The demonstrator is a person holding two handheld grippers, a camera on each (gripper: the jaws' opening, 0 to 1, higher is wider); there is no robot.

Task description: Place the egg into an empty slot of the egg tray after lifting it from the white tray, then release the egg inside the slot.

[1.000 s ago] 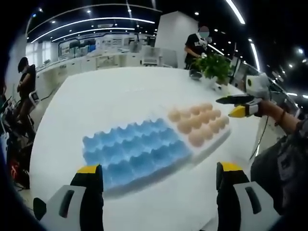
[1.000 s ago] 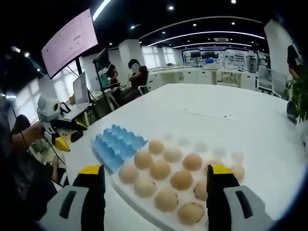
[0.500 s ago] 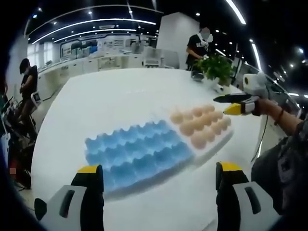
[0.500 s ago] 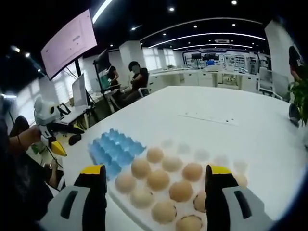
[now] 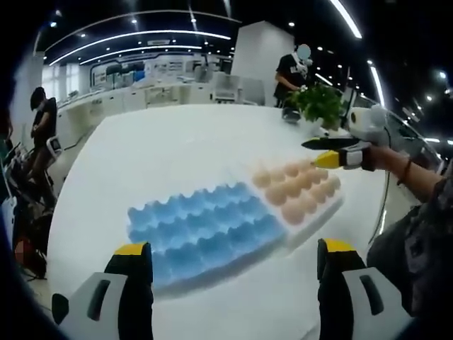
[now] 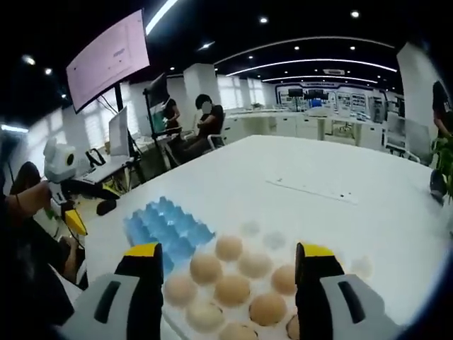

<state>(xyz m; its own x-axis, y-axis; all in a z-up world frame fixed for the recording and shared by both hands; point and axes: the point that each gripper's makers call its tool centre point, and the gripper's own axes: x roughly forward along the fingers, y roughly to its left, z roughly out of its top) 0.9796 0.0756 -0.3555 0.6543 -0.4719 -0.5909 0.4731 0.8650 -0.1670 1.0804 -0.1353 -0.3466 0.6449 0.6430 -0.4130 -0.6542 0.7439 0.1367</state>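
Note:
A blue egg tray (image 5: 202,227) with empty slots lies on the white table, close in front of my left gripper (image 5: 233,273), which stands open and holds nothing. Touching its right end is the white tray (image 5: 313,219) with several tan eggs (image 5: 294,193). My right gripper (image 5: 327,151) hovers over the far side of those eggs. In the right gripper view the right gripper (image 6: 228,251) is open and empty just above the eggs (image 6: 205,268), with the blue tray (image 6: 166,227) to their left. The left gripper (image 6: 67,212) is at the far left.
A potted plant (image 5: 318,100) stands at the table's far end, with a person (image 5: 291,67) behind it. A sheet of paper (image 6: 311,190) lies mid-table. Seated people (image 6: 205,120) and a large screen (image 6: 110,60) are beyond the table's left edge.
My right gripper has moved in over the eggs and sunk closer to them, still open. My left gripper has stayed almost still.

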